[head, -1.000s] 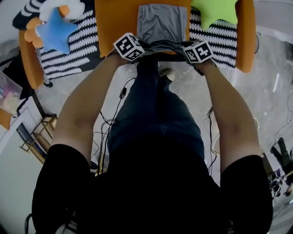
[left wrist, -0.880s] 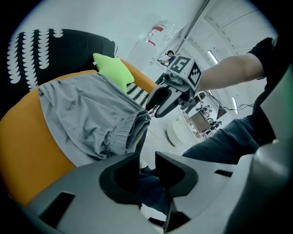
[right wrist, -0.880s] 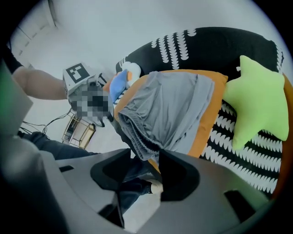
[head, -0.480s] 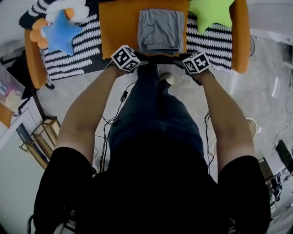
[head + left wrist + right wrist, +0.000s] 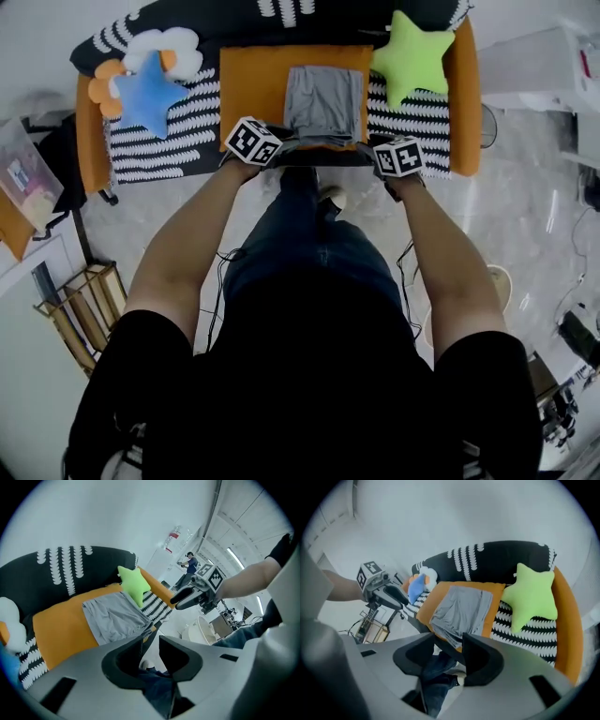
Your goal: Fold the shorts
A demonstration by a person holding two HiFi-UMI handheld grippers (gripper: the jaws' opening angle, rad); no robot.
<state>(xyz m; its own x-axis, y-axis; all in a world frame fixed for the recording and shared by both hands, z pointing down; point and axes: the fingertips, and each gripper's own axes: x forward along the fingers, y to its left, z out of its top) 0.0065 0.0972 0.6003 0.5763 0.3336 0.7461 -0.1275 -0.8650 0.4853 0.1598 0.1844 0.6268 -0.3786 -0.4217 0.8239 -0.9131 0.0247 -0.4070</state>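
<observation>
The grey shorts [image 5: 323, 103] lie folded in a neat rectangle on the orange cushion [image 5: 253, 84] of the sofa, also seen in the left gripper view [image 5: 115, 618] and the right gripper view [image 5: 461, 609]. My left gripper [image 5: 281, 142] hovers just off the shorts' near left corner, open and empty [image 5: 150, 644]. My right gripper [image 5: 368, 148] hangs off the near right corner, also open [image 5: 457, 651]. Its jaws have just been closing a little, with nothing between them. Neither gripper touches the cloth.
A green star pillow [image 5: 410, 58] lies right of the shorts, and a blue star pillow [image 5: 150, 94] with a white cloud cushion [image 5: 173, 42] lies to the left. The sofa has black-and-white striped seats [image 5: 164, 145] and orange arms [image 5: 464, 103]. Cables trail on the floor [image 5: 220, 272].
Both grippers have lifted up and back from the shorts' near edge. The shorts now lie flat and folded, and the sofa looks farther off in the head view.
</observation>
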